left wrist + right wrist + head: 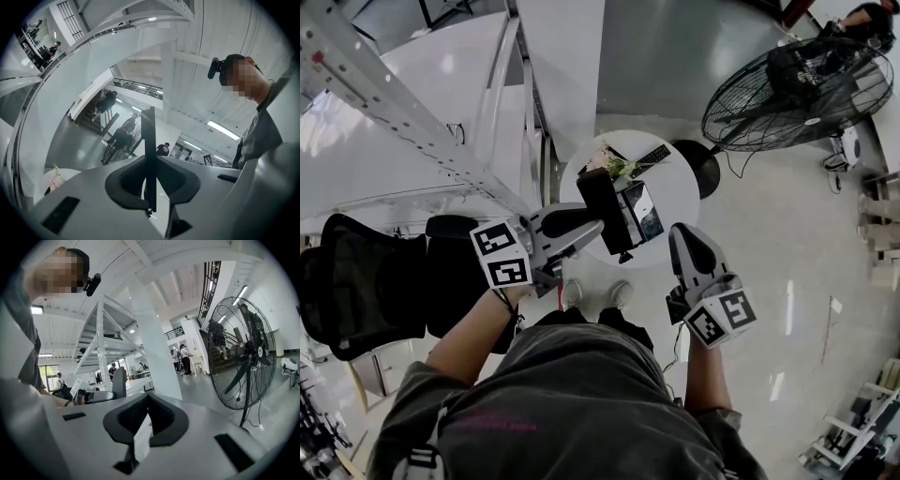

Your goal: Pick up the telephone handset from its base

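A black telephone handset (604,208) is held up over the round white table (686,187), just left of the phone base (641,214) with its slanted display. My left gripper (592,223) is shut on it. In the left gripper view the handset (150,150) stands edge-on as a thin dark bar, pinched between the two pads. In the right gripper view it shows as a grey slab (119,382) at the left. My right gripper (688,242) hovers right of the base, near the table's rim. Its jaws meet at the tips (147,398) with nothing between them.
A black remote (651,155) and a small bunch of flowers (615,166) lie on the table's far side. A big floor fan (797,94) stands at the right, a black office chair (366,281) at the left, and a white stair beam (403,122) crosses above it.
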Demonstrator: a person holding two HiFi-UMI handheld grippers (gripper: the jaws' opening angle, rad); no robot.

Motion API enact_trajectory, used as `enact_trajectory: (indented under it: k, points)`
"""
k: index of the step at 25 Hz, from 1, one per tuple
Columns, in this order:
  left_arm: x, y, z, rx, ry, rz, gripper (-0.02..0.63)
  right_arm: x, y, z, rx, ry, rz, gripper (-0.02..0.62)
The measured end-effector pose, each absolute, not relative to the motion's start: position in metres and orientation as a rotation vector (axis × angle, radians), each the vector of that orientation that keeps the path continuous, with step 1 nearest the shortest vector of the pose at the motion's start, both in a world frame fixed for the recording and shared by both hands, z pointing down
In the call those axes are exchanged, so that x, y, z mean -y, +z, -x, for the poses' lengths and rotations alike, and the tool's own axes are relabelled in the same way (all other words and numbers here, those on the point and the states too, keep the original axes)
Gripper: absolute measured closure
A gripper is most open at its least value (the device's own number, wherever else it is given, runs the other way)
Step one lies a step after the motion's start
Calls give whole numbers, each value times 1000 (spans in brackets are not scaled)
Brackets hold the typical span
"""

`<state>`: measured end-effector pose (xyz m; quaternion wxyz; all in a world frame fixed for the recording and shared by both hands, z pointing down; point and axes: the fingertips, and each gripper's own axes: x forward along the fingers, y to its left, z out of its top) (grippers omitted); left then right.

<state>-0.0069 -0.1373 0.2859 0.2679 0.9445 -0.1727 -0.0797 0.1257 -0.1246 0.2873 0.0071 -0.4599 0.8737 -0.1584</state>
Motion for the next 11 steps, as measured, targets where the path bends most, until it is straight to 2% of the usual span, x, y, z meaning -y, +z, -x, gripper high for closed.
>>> enact_trajectory:
  k: [11]
  points:
    - [143, 296, -2, 479, -207, -2533, 529, 132, 298, -133, -2734, -524, 1428, 577]
